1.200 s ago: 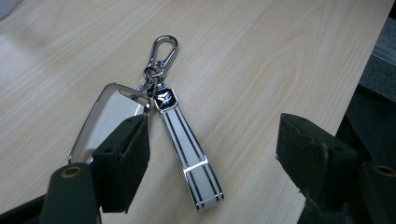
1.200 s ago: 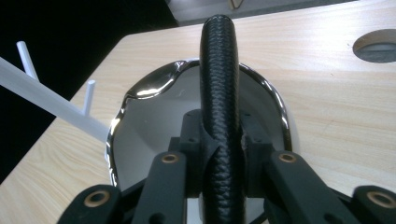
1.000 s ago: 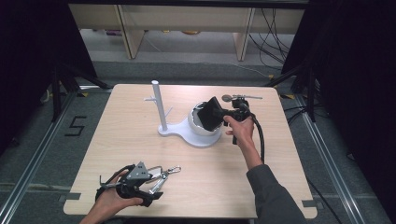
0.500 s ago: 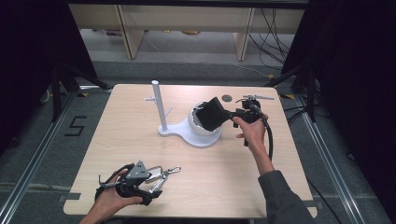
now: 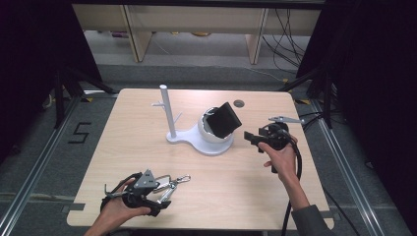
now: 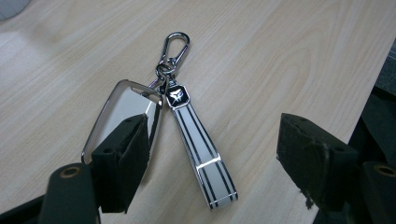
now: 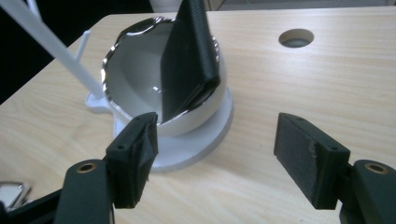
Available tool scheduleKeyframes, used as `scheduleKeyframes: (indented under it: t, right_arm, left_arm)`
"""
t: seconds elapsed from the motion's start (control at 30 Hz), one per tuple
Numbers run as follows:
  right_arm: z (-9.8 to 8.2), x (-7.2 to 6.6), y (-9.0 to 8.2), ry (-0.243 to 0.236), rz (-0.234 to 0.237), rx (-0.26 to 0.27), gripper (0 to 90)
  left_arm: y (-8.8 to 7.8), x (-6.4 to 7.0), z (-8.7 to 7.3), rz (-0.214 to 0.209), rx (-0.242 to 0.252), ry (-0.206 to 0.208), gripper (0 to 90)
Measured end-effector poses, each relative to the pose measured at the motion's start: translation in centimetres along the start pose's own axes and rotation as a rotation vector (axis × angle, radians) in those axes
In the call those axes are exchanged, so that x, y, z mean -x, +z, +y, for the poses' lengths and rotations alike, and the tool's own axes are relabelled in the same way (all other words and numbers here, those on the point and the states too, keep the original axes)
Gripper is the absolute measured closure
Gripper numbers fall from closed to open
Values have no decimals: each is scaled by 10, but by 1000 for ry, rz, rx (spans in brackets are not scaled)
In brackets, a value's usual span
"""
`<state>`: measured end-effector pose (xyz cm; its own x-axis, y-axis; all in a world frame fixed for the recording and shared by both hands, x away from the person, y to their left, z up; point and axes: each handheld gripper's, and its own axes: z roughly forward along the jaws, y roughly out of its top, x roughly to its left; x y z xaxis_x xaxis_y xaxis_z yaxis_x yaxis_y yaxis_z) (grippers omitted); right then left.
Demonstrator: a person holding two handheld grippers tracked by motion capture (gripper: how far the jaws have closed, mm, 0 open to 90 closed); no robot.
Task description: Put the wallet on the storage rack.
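Two grippers are being held with jaws spread: the left gripper [image 6: 210,163] over the key fob [image 6: 123,119], seemingly for grasping, the right gripper [image 7: 215,161] facing the wallet [image 7: 189,56] propped in the bowl [image 7: 135,70].

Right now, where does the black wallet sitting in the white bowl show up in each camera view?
High view: the black wallet stands tilted in the white bowl, just right of table centre.
Left gripper view: not in it; a key fob and striped strap lie on the wood between the open jaws.
Right gripper view: upper centre, propped upright in the bowl.
Shared landmark: the white post left of the bowl.
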<state>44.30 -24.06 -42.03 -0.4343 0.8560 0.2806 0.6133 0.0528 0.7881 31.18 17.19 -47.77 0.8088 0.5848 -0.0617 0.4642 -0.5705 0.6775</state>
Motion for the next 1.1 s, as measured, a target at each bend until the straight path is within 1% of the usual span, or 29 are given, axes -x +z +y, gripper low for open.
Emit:
scheduleKeyframes:
  t: [0.03,0.07,0.1,0.13,0.17,0.2,0.23,0.27,0.33,0.37,0.4,0.43,0.47,0.5,0.53,0.6,0.67,0.7,0.77,0.8,0.83,0.87,0.9,0.93,0.97,1.0,1.03,1.07,1.1]
  right_arm:
    - [-3,-3,-2,10,8,-8,312]
    - [-5,-4,-3,-8,12,-9,312]
    - [-8,-7,-5,12,20,-5,312]
    - [-11,-9,-6,13,23,-10,311]
    - [-13,-8,-7,-11,27,-10,309]
    - [-16,-11,-8,0,29,-12,307]
    - [-18,-10,-9,-27,25,-12,307]
    - [-21,-15,-11,5,29,-18,306]
    - [-27,-14,-10,-36,31,-23,300]
    - [-30,-14,-9,-51,32,-32,298]
    - [-34,-15,-9,-60,33,-42,298]
    - [-37,-16,-8,-58,28,-44,299]
    - [-41,-17,-7,-58,33,-49,298]
    - [-44,-20,-7,-26,30,-72,298]
    - [-46,-18,-6,-60,35,-70,298]
    - [-52,-19,-4,-68,33,-79,294]
    - [-61,-22,-4,-78,34,-101,290]
    - [-65,-24,-4,-75,36,-107,289]
    - [-73,-26,-4,-84,49,-117,286]
    - [-76,-28,-5,-84,46,-131,285]
    - [-79,-29,-6,-90,50,-135,283]
    - [-81,-31,-7,-92,59,-141,283]
    - [-84,-33,-7,-90,71,-144,281]
    - [-87,-37,-8,-69,70,-141,281]
    - [-89,-37,-9,-91,79,-146,280]
    - [-90,-38,-11,-103,74,-150,275]
    - [-93,-39,-12,-107,77,-149,274]
    - [-95,-40,-13,-115,76,-151,273]
    - [-98,-40,-15,-117,81,-159,270]
  left_arm:
    - [0,0,0,1,-4,3,253]
    - [1,0,-1,0,-8,-5,253]
    - [2,1,-1,3,0,-15,253]
    - [1,1,-1,3,-7,-5,253]
    - [1,1,-1,4,-6,6,253]
    - [0,1,-1,7,-8,12,253]
    - [0,1,-1,7,-9,13,253]
    - [-1,1,-1,3,-11,20,252]
    - [0,1,-1,5,-7,12,252]
    - [0,0,0,13,-18,22,251]
    - [1,1,0,5,-11,13,250]
    - [1,0,0,15,-22,26,250]
    - [2,0,0,15,-19,23,250]
    - [2,0,0,14,-20,27,249]
    - [2,0,0,13,-19,25,248]
    - [2,-1,0,11,-9,9,242]
    - [1,-2,1,10,1,6,232]
    - [0,-2,1,8,-5,0,227]
    - [0,-4,2,18,-5,16,221]
    - [0,-4,2,17,-1,9,218]
    - [0,-4,2,15,-5,14,217]
    - [0,-4,2,15,-5,1,217]
    - [0,-5,2,15,-6,5,217]
    - [0,-5,2,17,-8,15,216]
    - [0,-6,2,21,-5,10,216]
    - [-1,-7,2,18,-5,9,216]
    - [-1,-7,2,26,-2,10,216]
    - [-1,-7,1,30,-1,1,216]
    - [-2,-9,1,34,-5,9,215]
